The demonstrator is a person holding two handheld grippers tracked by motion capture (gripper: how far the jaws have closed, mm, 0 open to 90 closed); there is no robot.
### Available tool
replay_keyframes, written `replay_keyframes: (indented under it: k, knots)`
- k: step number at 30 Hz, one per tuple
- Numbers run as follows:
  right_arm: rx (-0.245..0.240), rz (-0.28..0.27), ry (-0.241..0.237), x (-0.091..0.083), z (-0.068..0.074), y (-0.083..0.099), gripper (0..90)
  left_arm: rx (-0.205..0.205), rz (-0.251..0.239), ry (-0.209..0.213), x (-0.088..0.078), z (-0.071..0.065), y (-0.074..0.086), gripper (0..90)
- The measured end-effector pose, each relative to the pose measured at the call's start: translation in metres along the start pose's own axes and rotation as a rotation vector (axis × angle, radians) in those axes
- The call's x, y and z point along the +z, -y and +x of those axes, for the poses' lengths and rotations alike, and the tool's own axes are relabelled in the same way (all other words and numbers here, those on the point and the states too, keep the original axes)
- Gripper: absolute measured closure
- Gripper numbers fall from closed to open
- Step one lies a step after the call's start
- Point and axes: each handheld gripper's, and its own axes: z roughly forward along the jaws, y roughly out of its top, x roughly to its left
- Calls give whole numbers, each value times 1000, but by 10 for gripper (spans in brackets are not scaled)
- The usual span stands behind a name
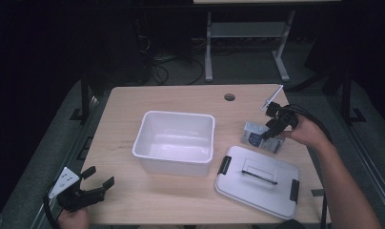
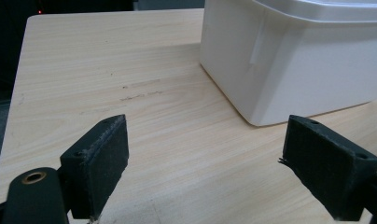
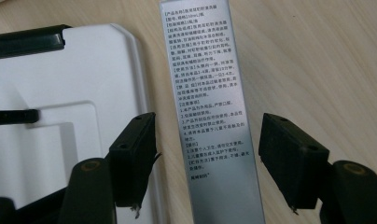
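A slim silver-grey box (image 3: 200, 60) with printed text lies flat on the wooden table (image 1: 133, 100), just right of a white lid (image 3: 70, 93). My right gripper (image 3: 207, 123) points down over it with a jaw on each side. A gap shows between each pad and the box, so the gripper is open. In the high view this box (image 1: 256, 135) sits at the right, under the right gripper (image 1: 271, 129). My left gripper (image 1: 100, 176) rests open near the front left corner, holding nothing. Its jaws (image 2: 206, 130) face the white bin (image 2: 308, 60).
The open white bin (image 1: 175, 116) stands mid-table. The lid (image 1: 257, 183), with black latches and a handle, lies flat at the front right. A cable hole (image 1: 229, 97) is near the far edge. Another table's legs (image 1: 208, 45) and cables stand beyond.
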Motion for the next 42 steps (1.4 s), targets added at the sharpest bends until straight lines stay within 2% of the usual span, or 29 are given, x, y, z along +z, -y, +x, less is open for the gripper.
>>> replay_keyframes:
  k: [25, 42]
  knots:
    - [-26, 63, 7, 14, -2, -5, 496, -10, -4, 2, -1, 2, 0, 135]
    - [-51, 64, 3, 13, -3, -4, 553, -19, -13, 2, -2, 3, 1, 135]
